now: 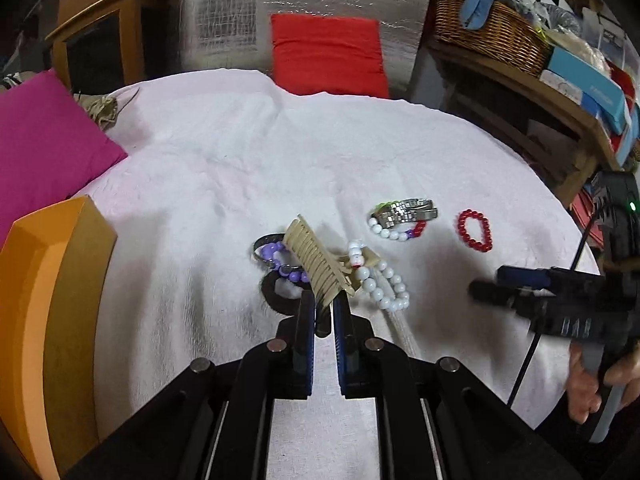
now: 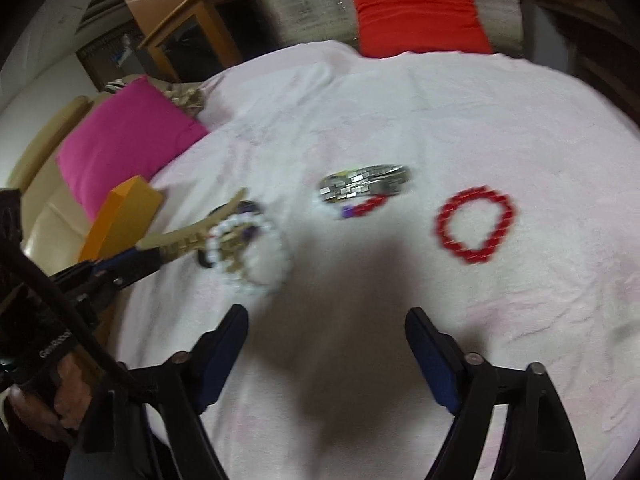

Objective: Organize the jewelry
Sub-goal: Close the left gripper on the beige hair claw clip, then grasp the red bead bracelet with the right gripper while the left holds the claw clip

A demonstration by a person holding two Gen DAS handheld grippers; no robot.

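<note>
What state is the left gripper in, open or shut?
Shut. The left gripper has its blue pads clamped on the beige hair clip.

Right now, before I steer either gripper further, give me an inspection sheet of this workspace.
Surface: white towel spread over the table, wrinkled.
Job's things: beige hair claw clamped in the left gripper; white bead bracelet and purple beads beside it; metal watch on a mixed bead bracelet; red bead bracelet lying apart.
Clutter: orange box at the table's left edge.
Grippers: left gripper shut on the claw; right gripper open, nothing between its jaws.
Cables: black cable by the right gripper.
Surroundings: pink cushion, red cushion, wicker basket.
</note>
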